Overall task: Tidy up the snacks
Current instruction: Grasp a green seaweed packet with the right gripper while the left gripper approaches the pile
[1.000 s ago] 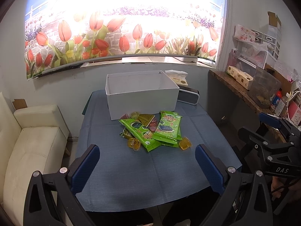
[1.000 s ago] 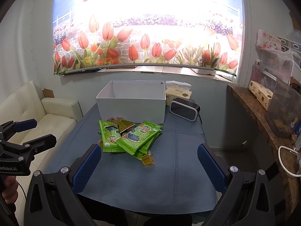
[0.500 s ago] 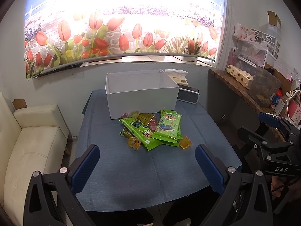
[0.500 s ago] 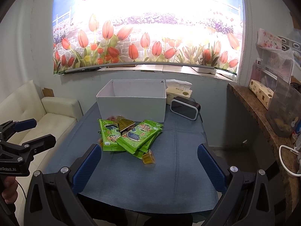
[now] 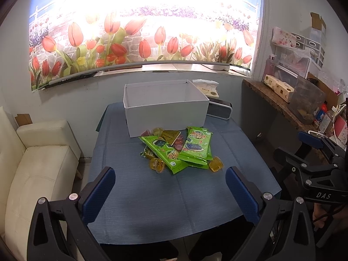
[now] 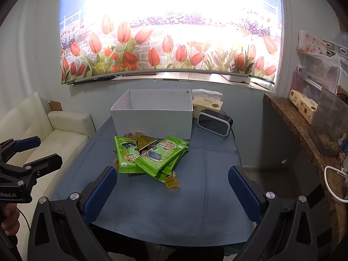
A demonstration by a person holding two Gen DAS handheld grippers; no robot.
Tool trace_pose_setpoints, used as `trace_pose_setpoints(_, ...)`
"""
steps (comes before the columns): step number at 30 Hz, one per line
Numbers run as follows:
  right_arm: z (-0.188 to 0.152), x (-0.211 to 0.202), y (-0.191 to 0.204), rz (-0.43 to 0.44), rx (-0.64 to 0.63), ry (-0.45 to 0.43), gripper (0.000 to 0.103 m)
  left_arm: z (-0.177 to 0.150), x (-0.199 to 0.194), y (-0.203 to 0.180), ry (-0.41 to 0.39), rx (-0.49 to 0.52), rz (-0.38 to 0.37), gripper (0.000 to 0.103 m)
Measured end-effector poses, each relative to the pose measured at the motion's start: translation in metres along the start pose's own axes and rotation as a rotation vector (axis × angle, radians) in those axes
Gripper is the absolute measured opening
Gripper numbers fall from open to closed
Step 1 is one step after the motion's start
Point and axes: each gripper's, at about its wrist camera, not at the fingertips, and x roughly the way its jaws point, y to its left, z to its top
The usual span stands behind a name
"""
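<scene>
Left wrist view: both tools (image 5: 170, 187) (image 6: 171, 187) wide, empty, short of snack pile (image 5: 180, 150).

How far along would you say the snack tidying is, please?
Nothing looks done: the white box shows no snacks inside, though its floor is hidden. Both the left tongs and right tongs are open and empty. The green packets and jelly cups remain piled on the table.

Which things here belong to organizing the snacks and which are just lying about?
Job: green snack packets, jelly cups, gold packet, white box, left gripper and right gripper, both open.
Lying about: tissue box, black clock, sofa.
</scene>
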Motion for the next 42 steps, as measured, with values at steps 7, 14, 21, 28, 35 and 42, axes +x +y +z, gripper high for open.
trace_pose_setpoints(7,-0.001,0.047,-0.003,0.012,0.069,0.106,0.103,-0.004,0.002,0.008,0.002,-0.006,0.007,0.103)
trace_pose_setpoints(14,0.009,0.127,0.006,-0.009,0.117,0.203,0.103,-0.012,0.006,0.021,0.012,-0.022,0.015,0.103)
trace_pose_setpoints(21,0.026,0.209,0.018,-0.052,0.156,0.322,0.103,-0.025,0.012,0.035,0.036,-0.041,0.029,0.103)
trace_pose_setpoints(28,0.033,0.267,0.008,-0.057,0.292,0.460,0.101,-0.039,0.015,0.055,0.055,-0.080,0.040,0.103)
trace_pose_setpoints(35,0.032,0.287,0.022,-0.078,0.254,0.514,0.078,-0.045,0.021,0.075,0.072,-0.132,0.035,0.103)
trace_pose_setpoints(42,0.038,0.279,0.014,-0.079,0.266,0.527,0.048,-0.046,0.028,0.078,0.076,-0.145,0.034,0.103)
